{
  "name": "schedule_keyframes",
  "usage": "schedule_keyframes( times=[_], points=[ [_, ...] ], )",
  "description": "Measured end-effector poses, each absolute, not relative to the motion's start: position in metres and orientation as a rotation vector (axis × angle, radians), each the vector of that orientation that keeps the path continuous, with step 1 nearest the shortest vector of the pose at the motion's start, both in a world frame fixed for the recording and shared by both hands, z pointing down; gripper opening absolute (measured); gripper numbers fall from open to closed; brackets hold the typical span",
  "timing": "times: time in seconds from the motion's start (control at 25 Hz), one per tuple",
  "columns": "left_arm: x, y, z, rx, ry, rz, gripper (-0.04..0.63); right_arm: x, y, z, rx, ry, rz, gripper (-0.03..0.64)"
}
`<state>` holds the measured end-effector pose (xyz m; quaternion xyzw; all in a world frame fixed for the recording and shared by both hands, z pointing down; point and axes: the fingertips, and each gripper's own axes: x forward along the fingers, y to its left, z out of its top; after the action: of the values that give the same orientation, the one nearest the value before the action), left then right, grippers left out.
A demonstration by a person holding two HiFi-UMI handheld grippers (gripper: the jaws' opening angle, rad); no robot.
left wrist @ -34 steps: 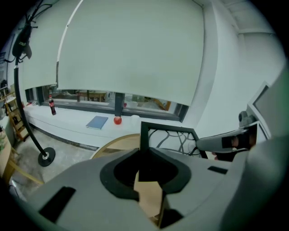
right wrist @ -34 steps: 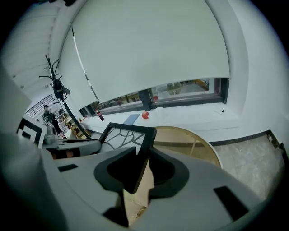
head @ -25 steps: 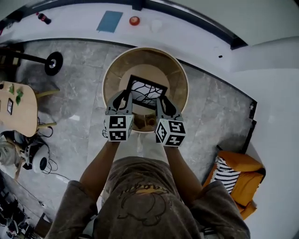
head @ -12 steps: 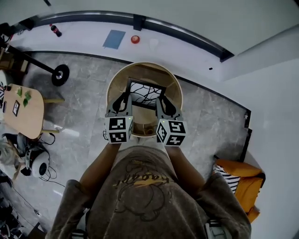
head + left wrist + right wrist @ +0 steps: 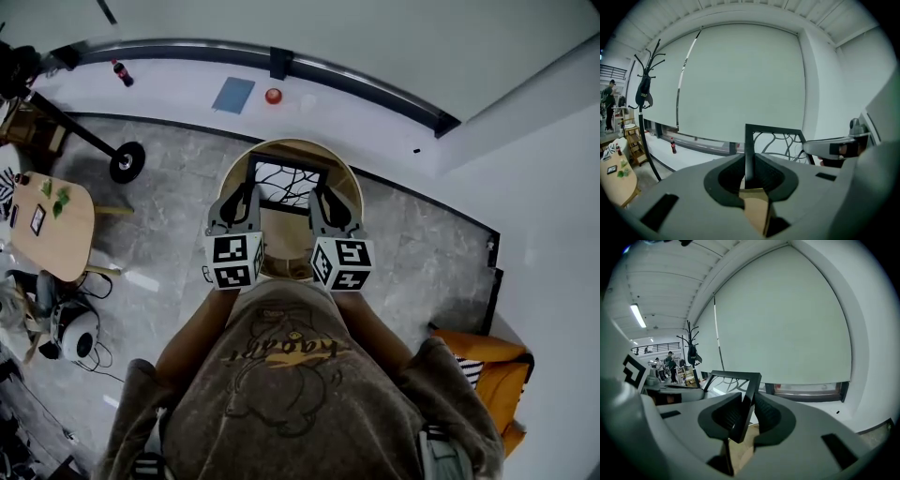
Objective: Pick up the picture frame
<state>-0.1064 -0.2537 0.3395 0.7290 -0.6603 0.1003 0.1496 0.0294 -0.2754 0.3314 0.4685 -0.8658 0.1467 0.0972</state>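
In the head view the picture frame (image 5: pixel 288 182), black-rimmed with a dark branch pattern on white, hangs upright in the air above the round wooden table (image 5: pixel 351 189). My left gripper (image 5: pixel 248 193) is shut on its left edge and my right gripper (image 5: pixel 323 193) is shut on its right edge. The left gripper view has the frame's (image 5: pixel 749 145) left bar pinched between the dark pads of the left gripper (image 5: pixel 749 174), with the right gripper (image 5: pixel 834 147) across from it. The right bar of the frame (image 5: pixel 750 392) sits clamped in the right gripper (image 5: pixel 746 416) in the right gripper view.
A coat stand's base (image 5: pixel 125 161) stands on the grey floor to the left. A bottle (image 5: pixel 123 72), a blue sheet (image 5: pixel 232 95) and a red object (image 5: pixel 273 96) lie on the white ledge by the wall. A small wooden table (image 5: pixel 54 228) is far left, an orange cushion (image 5: pixel 478 366) at the right.
Both grippers have risen together with the frame between them. The frame has come up off the round table, which now looks smaller and farther below.
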Motion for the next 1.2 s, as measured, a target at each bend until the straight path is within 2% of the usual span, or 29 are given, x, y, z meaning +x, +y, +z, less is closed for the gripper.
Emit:
schedule_keyframes(
  times=[1.2],
  points=[
    [-0.105, -0.268, 0.332, 2.115, -1.914, 0.263, 0.078, 0.03, -0.292, 0.32, 1.417, -2.582, 0.379, 0.092]
  ],
)
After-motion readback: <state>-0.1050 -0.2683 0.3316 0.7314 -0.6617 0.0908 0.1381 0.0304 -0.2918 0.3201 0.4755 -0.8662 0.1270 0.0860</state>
